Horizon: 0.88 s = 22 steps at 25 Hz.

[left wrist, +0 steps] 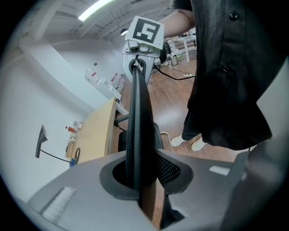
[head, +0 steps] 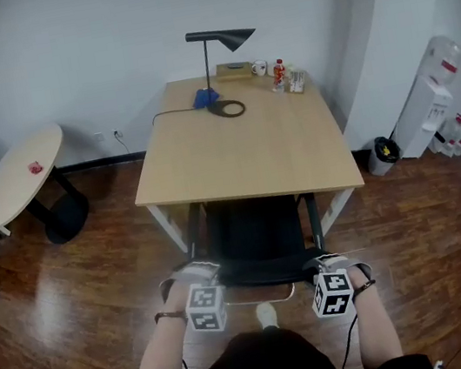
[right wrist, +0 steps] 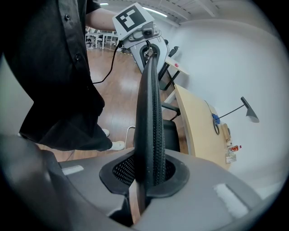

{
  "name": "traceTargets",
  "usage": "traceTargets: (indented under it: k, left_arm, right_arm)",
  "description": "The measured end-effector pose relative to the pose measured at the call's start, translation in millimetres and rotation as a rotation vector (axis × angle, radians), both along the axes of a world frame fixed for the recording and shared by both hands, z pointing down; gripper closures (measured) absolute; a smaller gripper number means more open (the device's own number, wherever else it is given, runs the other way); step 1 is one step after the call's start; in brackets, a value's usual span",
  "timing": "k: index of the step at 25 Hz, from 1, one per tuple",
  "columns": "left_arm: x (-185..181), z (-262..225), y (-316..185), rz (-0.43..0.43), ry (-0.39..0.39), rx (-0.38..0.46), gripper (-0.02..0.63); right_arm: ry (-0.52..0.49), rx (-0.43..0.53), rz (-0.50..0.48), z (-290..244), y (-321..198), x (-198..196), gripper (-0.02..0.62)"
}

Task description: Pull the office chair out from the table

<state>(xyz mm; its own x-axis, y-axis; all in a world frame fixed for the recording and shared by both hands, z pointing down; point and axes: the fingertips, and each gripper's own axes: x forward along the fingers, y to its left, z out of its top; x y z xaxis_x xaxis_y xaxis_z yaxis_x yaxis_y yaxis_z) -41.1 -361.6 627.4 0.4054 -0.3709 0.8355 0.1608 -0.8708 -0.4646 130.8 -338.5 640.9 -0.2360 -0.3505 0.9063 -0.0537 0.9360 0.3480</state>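
On the brown wood floor, in the middle of the room, stands a big light wood table. The black office chair is at the table's near side, toward 6 o'clock. Its seat is partly under the table top. Its back sticks out toward the person, who wears dark clothes and stands at 6 o'clock.

A round table is at 9 o'clock, well apart from the big one. A white water cooler stands by the wall at 3 o'clock, with a small bin near it. A black lamp stands on the far end of the big table, at 12 o'clock.

The left gripper is closed on the top edge of the chair back, at its left end. Both pads press on the black mesh rim. The right gripper is closed on the same edge at its right end, and its pads squeeze the rim too. The two are well apart, at 7 o'clock and 5 o'clock.

Beside the lamp are a white mug and a small bottle. A little red thing lies on the round table.
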Motion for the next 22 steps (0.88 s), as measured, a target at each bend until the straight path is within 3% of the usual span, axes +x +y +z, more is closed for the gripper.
traceTargets:
  k: [22]
  left_arm:
    - [-0.1,-4.0,101.0,0.014,0.0,-0.026,0.52]
  right_arm:
    - [0.01,-0.011,0.023,-3.9,98.1,1.6,0.526]
